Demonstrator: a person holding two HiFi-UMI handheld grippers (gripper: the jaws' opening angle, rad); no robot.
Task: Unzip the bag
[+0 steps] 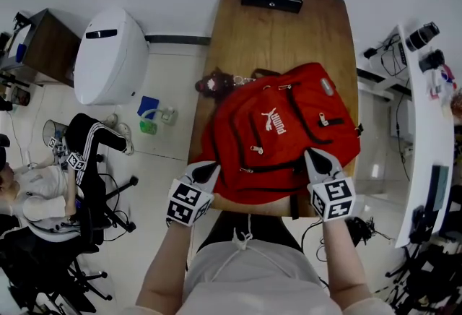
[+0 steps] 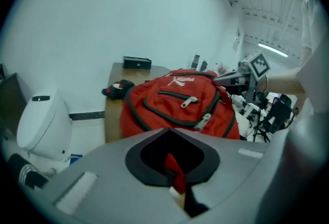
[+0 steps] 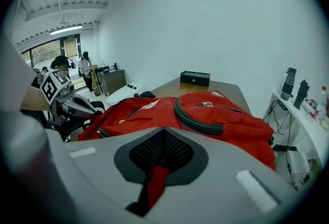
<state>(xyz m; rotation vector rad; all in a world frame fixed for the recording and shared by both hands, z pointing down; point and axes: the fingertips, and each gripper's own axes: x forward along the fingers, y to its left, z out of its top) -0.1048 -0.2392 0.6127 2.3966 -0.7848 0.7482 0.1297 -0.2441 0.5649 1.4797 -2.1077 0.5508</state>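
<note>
Two grippers low in the frame, left gripper (image 1: 206, 170) and right gripper (image 1: 317, 158) each pinched shut on near edge of red backpack (image 1: 285, 126), wooden table (image 1: 289, 32) beneath.

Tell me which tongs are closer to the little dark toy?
Left. The left tongs pinch the backpack's near-left corner, on the toy's side; the right tongs pinch its near-right corner, farther away.

Bag (image 1: 285, 129) near edge partly hidden under fingers (image 1: 204, 173), apparently.

Red bag (image 1: 289, 126), black trim (image 1: 278, 163); perhaps maroon toy (image 1: 211, 82)
</note>
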